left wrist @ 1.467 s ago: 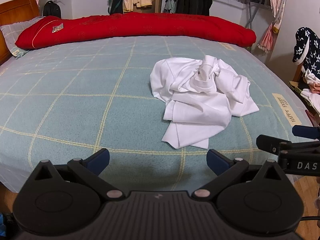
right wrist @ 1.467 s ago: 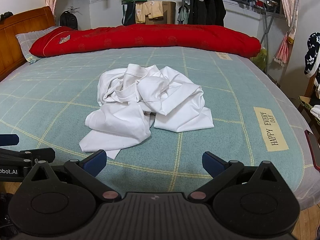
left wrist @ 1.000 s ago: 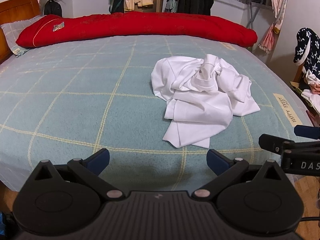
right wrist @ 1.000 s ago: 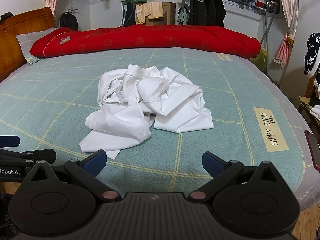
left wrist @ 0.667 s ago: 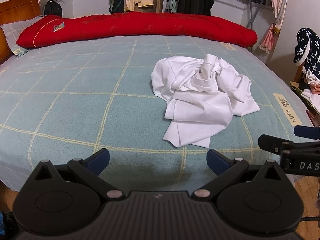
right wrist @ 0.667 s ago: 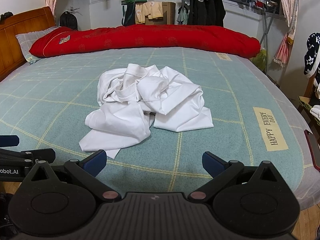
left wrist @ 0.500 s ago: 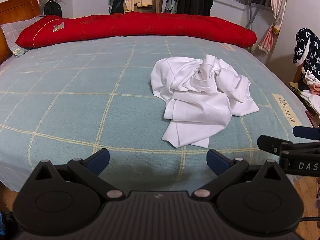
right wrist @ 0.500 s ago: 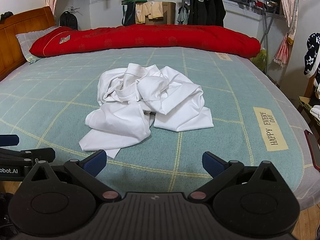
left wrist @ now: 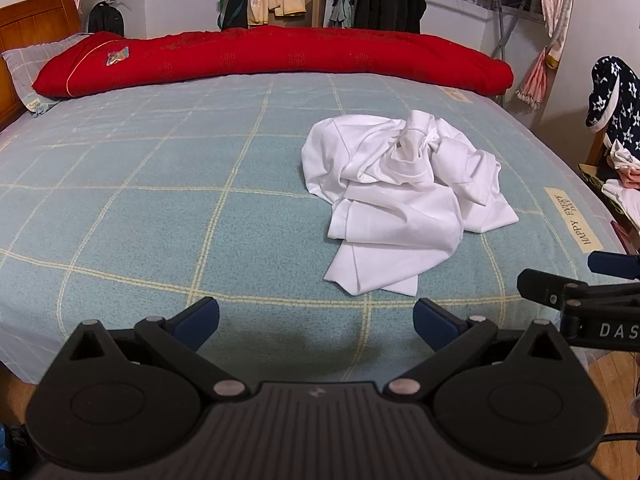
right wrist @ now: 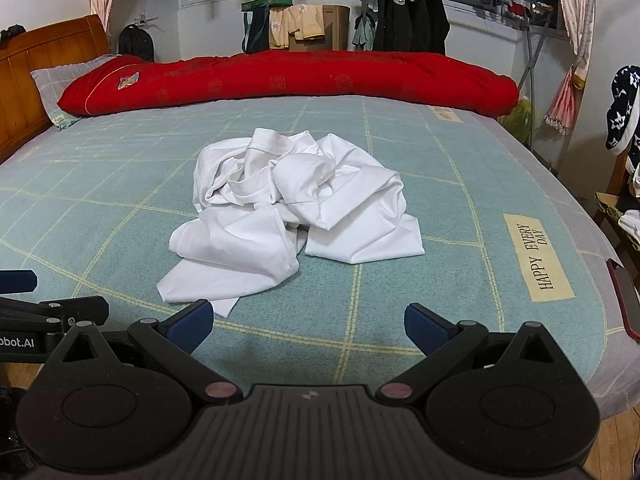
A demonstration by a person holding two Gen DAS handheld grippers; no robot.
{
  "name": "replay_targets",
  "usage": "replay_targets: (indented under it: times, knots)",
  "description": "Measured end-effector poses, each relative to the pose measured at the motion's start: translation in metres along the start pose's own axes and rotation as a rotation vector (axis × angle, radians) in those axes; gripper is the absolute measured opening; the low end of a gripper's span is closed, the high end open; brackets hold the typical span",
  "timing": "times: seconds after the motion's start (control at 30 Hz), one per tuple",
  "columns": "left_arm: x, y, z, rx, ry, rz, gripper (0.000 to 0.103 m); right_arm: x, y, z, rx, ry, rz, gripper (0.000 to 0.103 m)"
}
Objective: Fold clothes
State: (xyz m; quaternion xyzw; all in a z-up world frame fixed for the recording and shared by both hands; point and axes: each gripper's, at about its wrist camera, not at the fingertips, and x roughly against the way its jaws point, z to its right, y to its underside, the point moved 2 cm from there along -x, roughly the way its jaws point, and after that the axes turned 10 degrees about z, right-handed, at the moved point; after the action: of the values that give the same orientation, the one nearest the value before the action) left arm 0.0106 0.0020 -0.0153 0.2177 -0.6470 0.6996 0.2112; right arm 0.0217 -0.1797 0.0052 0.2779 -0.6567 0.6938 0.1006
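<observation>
Both the left gripper (left wrist: 316, 316) and right gripper (right wrist: 306, 314) hover spread apart near the crumpled white garment (right wrist: 292, 212).

Left gripper (left wrist: 316, 320) level, jaws spread wide, holding nothing; right gripper (right wrist: 307, 320) alongside, likewise agape.

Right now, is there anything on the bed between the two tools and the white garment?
Nothing visible. Only bare checked blanket lies between the open right tool, the open left tool and the crumpled white garment.
</observation>
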Motion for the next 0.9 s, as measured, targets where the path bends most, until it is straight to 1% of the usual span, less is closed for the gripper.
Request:
replay_targets:
  times: [0.27,0.47,0.73,0.9]
  knots:
    - [0.0026,-0.0008,-0.0007,0.006,-0.002,0.015,0.102,-0.0001,-0.0004,0.0004,-0.001,0.000,0.000,0.103]
    - [0.0047,-0.0034,-0.0017,0.011,-0.013,0.042,0.102,-0.0009,-0.0006,0.0007,0.002,0.000,-0.001,0.103]
    - [0.0009,-0.0031,0.0013,-0.009,-0.018,0.040,0.102,-0.0028,-0.0009,0.0016,0.004,0.000,-0.004,0.103]
    - [-0.0035,-0.0030,0.0008,-0.006,-0.002,0.027,0.102,-0.0049,-0.0016,0.0024,0.006,0.000,-0.006,0.103]
